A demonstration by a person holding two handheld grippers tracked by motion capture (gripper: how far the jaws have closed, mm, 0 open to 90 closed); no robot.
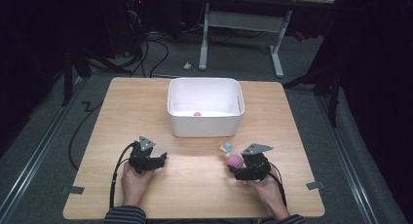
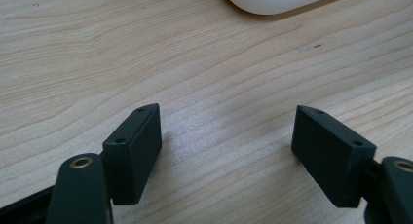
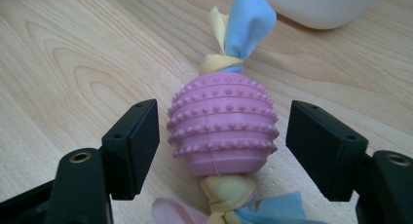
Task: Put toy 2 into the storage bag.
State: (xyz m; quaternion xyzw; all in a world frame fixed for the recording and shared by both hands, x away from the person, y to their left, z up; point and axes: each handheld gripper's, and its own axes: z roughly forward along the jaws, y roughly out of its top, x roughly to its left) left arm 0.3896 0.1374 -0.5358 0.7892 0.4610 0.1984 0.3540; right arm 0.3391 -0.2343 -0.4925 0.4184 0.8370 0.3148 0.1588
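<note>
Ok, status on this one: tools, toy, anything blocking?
Left tool open, empty. Right tool open around pink toy, not gripping. Nothing blocking path to bin.

Light wooden table (image 1: 195, 185); on it a white bin (image 1: 205, 121); nearer, a pink knobbly toy (image 1: 234, 160)

High view: wooden table (image 1: 195, 185) lit from above, room around it near black, picture soft and grainy. White bin (image 1: 205, 107) bright, slightly blown out. Both gripper views evenly lit and sharp up close, soft shadows beside the jaws, far bin edge blurred.
</note>
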